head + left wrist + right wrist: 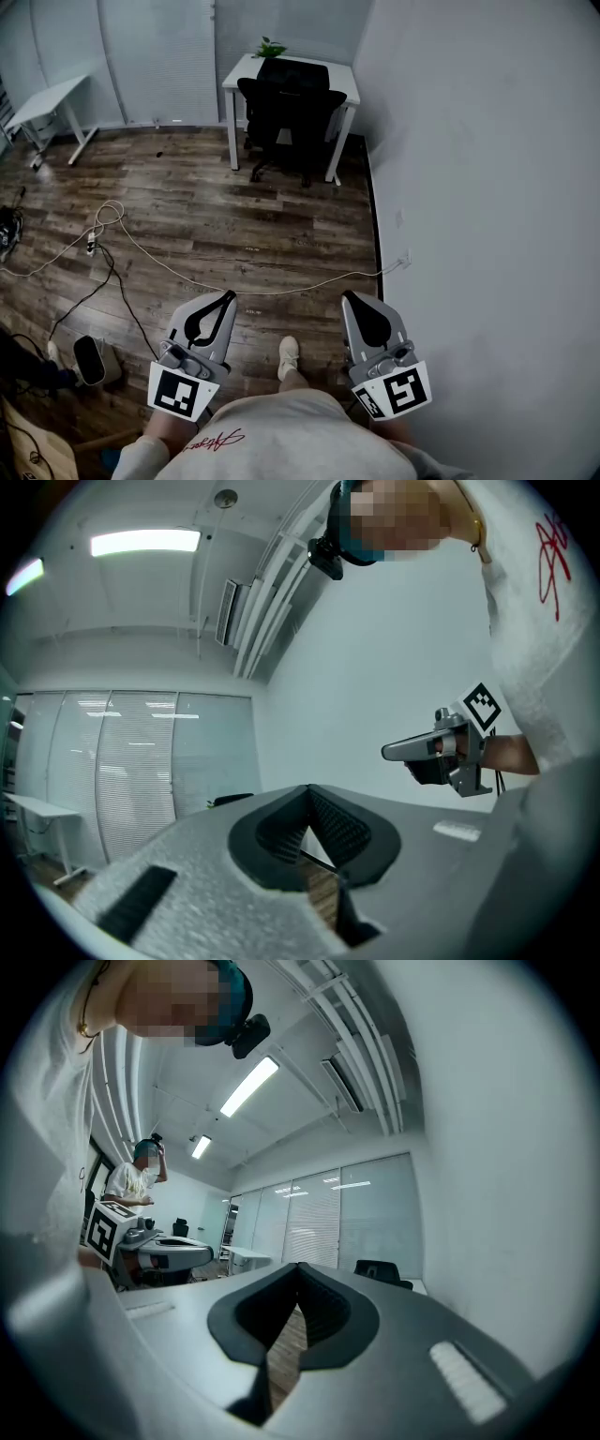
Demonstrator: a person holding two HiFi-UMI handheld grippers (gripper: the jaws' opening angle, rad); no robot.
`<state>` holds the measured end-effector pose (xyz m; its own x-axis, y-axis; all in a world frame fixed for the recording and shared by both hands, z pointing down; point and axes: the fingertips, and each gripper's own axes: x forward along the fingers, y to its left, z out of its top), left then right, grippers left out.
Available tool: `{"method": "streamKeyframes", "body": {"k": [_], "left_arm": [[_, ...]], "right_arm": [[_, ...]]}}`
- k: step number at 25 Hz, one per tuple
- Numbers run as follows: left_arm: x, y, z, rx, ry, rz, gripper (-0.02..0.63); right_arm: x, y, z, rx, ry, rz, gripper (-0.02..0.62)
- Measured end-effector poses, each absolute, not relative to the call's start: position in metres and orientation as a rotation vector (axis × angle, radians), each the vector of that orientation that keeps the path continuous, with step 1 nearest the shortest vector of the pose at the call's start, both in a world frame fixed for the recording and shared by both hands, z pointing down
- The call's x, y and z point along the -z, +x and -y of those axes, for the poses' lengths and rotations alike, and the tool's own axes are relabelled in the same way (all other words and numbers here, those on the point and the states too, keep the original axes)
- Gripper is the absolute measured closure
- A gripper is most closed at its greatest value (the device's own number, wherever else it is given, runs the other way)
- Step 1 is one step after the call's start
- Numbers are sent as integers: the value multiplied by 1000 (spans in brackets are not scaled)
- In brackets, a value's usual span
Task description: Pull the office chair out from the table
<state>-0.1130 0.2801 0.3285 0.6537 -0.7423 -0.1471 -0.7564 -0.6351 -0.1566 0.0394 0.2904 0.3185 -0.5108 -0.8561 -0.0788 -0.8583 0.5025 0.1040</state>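
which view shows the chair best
Head view: the whole chair stands pushed in at the table. The right gripper view catches only its top; the left gripper view just a dark sliver.

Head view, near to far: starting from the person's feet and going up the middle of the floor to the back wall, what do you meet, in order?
The person's shoe → white cable → office chair → potted plant.

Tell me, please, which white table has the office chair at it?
The far table by the right wall has the office chair; the left table has none.
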Motion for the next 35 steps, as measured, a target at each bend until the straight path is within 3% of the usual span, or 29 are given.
{"method": "streamKeyframes", "body": {"k": [35], "left_arm": [[-305, -23, -59, -119, -2612, -1325, 611]], "right_arm": [[-296, 128, -62, -233, -1451, -2781, 594]]}}
